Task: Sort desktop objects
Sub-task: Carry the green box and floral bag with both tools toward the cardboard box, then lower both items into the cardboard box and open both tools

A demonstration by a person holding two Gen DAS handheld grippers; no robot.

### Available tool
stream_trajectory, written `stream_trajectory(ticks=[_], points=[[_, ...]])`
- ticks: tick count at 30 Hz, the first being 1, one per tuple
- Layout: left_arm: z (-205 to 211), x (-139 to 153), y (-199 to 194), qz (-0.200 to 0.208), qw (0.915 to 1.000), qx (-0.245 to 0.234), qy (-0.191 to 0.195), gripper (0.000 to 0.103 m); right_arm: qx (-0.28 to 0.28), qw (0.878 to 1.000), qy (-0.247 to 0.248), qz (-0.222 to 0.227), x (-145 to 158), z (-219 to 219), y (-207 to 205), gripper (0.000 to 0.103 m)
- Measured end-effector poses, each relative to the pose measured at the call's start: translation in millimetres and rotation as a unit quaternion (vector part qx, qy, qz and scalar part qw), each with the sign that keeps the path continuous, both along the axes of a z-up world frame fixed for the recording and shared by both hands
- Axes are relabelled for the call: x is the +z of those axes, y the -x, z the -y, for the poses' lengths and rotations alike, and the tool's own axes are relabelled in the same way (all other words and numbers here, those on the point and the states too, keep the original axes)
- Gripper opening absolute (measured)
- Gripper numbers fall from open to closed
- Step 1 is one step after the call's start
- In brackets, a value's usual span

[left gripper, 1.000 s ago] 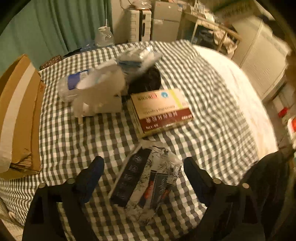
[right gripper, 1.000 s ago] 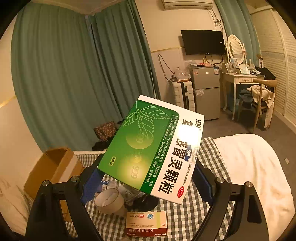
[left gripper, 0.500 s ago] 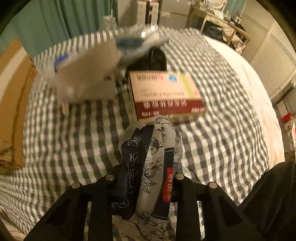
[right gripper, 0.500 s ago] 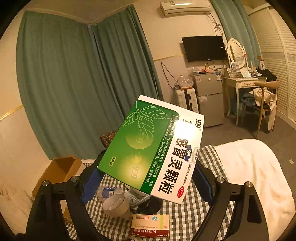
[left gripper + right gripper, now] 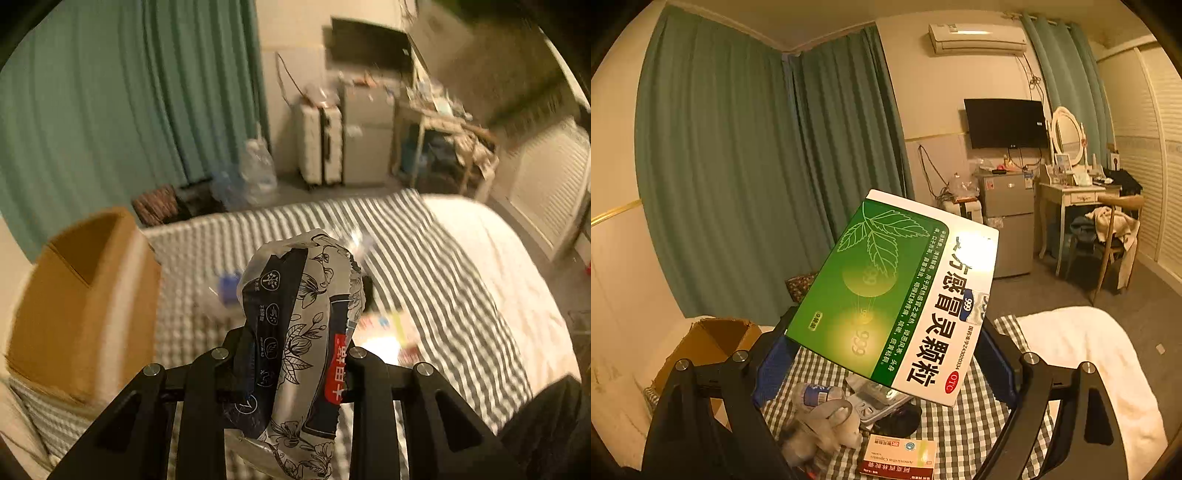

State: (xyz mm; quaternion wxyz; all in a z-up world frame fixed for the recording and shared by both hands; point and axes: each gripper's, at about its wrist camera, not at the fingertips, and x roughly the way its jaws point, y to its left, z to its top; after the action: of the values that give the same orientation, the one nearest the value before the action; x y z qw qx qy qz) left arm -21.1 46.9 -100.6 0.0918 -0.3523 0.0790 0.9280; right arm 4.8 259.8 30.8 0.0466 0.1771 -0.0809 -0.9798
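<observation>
My left gripper [image 5: 291, 354] is shut on a crumpled black-and-white flower-printed packet [image 5: 299, 317] with a red label, held up above the checked cloth [image 5: 424, 251]. In the right wrist view my right gripper [image 5: 886, 350] is shut on a green-and-white medicine box [image 5: 897, 291], tilted and well above the table. Its blue pads [image 5: 772, 365] press the box's two sides. Below it on the cloth lie a red-and-cream medicine box [image 5: 901, 458], a small plastic bottle [image 5: 816, 395], a blister pack in clear wrap [image 5: 875, 400] and a black lump [image 5: 899, 421].
An open cardboard box [image 5: 81, 295] stands at the cloth's left edge, the same cardboard box [image 5: 709, 343] showing in the right wrist view. A white bedcover [image 5: 1082, 354] lies to the right. Green curtains, a small fridge, a dressing table and a chair stand beyond.
The left gripper's jaws closed on the flower-printed packet and lifted it off the cloth, with the view tipping up toward the room. The right gripper rose a little with the green box.
</observation>
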Motion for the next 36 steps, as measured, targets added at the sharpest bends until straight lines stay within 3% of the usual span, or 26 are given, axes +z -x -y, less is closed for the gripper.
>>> stream_trajectory(ticks=[4,8,15,24,36], points=[[32,38,4,-0.047,0.9985,0.03,-0.005,0.027,-0.002,1.0,-0.011,-0.007,14,15,1,0.088],[70,66,10,-0.065,0.9962,0.054,-0.02,0.027,0.006,1.0,-0.016,-0.018,28,35,4,0.088],[134,88,21,-0.094,0.9898,0.107,-0.01,0.027,0.037,0.998,-0.027,-0.032,40,88,10,0.088],[208,80,25,-0.079,0.9846,0.153,-0.03,0.028,0.087,0.995,-0.033,-0.03,32,149,21,0.088],[250,58,32,-0.048,0.9809,0.182,-0.051,0.028,0.157,0.986,-0.052,-0.006,2,219,53,0.088]])
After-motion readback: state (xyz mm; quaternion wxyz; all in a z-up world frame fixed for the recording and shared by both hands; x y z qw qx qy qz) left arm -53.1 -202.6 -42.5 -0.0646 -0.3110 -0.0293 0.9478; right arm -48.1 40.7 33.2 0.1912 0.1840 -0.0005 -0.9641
